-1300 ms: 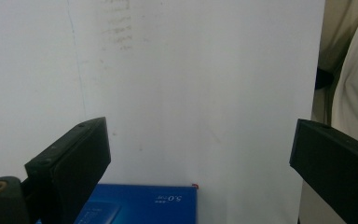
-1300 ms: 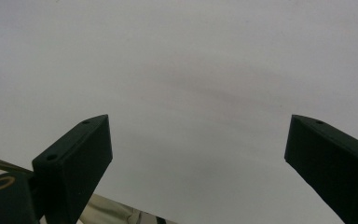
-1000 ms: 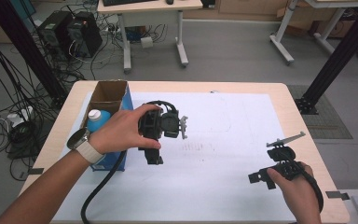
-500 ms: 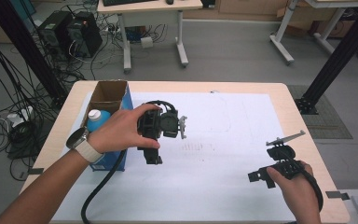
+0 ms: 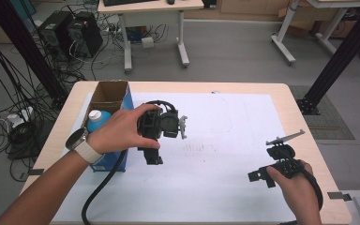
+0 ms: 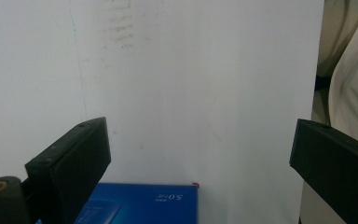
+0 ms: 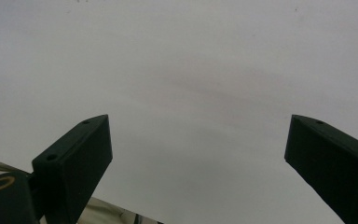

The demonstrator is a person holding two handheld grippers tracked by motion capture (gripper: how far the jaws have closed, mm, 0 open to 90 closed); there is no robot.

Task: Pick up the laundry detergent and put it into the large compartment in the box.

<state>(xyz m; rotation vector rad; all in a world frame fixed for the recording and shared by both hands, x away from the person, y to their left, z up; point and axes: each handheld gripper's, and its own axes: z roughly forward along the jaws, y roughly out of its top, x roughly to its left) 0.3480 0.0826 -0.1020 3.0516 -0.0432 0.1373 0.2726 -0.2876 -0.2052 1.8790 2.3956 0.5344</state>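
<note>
A hand holds my left gripper [image 5: 157, 140] above the white sheet [image 5: 225, 140], just right of an open blue box [image 5: 117, 161]. In the left gripper view its jaws stand wide apart, and the left gripper [image 6: 200, 154] is open with only the sheet and the box's blue edge [image 6: 144, 205] beneath it. My right gripper [image 5: 274, 164] sits low over the sheet's front right corner in the other hand. It is open too, and the right gripper [image 7: 198, 154] has bare white sheet between its jaws.
A blue bottle with a white cap [image 5: 96, 119] stands in the box at the table's left. The wooden table [image 5: 300, 108] shows around the sheet's edges. A thick black cable [image 5: 101, 190] trails from the left gripper toward the front edge. Desks and tangled cables lie beyond the table.
Almost nothing: the right gripper has shifted very slightly in its hand. The left gripper keeps its place beside the box.
</note>
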